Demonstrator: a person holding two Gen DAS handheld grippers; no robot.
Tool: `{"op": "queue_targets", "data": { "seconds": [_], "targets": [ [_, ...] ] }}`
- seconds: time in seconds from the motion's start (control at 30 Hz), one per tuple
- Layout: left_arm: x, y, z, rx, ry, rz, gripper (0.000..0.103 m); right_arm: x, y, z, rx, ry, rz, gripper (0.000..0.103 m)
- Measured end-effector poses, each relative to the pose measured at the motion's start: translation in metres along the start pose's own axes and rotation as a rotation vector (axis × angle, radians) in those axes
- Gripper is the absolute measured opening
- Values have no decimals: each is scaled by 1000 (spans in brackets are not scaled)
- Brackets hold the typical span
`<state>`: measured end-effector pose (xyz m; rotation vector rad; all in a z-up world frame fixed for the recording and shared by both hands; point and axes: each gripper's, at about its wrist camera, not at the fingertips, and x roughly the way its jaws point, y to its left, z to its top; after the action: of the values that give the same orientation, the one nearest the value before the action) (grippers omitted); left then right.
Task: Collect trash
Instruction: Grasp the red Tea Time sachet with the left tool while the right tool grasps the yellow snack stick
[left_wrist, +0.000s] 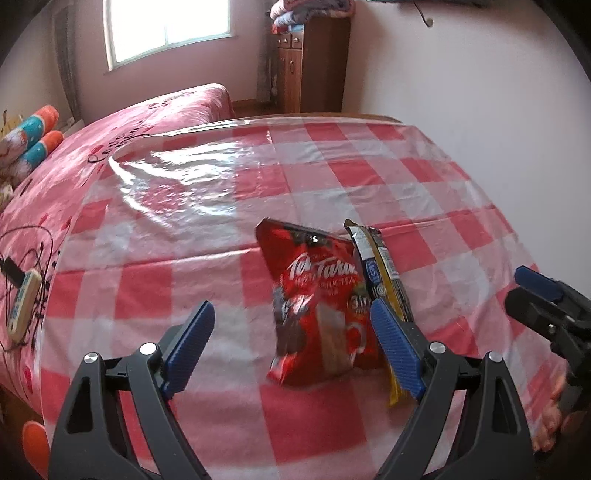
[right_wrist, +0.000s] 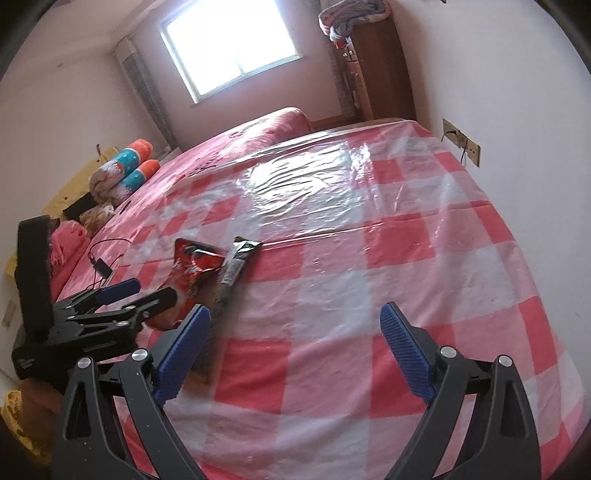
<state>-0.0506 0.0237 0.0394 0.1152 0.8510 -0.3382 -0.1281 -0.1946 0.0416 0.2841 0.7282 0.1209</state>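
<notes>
The left claw (left_wrist: 291, 339) is spread wide and grips nothing. A red tea packet (left_wrist: 317, 306) lies on the surface (left_wrist: 184, 288) in the gap between its blue pads; in the left wrist view no pad appears to press it. Just beside that packet, toward the right pad (left_wrist: 397, 350), lies a narrow dark wrapper (left_wrist: 384, 273) with a yellow edge; the pad covers its lower length, so whether they touch cannot be told.

The right claw (right_wrist: 295, 350) is also spread wide and holds nothing, with only checked plastic cloth between its pads. From it, the red tea packet (right_wrist: 194, 269) and dark wrapper (right_wrist: 234, 266) lie ahead and to its left, and the left claw (right_wrist: 147, 291) partly hides the packet's near end. In the left wrist view the right claw (left_wrist: 535, 295) is cut off at the frame's right edge.

The print on the red packet is blurred. Beyond both wrappers the surface runs bare to its far edge, and likewise to the right of the right claw. To the left of the left claw, a pink bed (left_wrist: 122, 136) adjoins the surface, carrying tangled cables (left_wrist: 33, 258).
</notes>
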Motion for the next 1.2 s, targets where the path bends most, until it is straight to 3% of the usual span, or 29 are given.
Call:
{"op": "queue_targets", "data": {
  "seconds": [0.27,0.43,0.53,1.1,1.2],
  "targets": [
    [31,-2,9,-6,55,-11,85,15,4,0,-10,31,16,92],
    [33,-3,9,-28,34,-21,64,26,16,1,-35,51,29,92],
    [33,1,10,-51,28,-32,59,32,23,3,-50,64,30,92],
    [13,40,-5,-163,-15,-17,52,72,65,14,-158,131,37,92],
    [9,46,-11,-177,-16,-19,51,80,71,16,-166,146,37,82]
  ]
}}
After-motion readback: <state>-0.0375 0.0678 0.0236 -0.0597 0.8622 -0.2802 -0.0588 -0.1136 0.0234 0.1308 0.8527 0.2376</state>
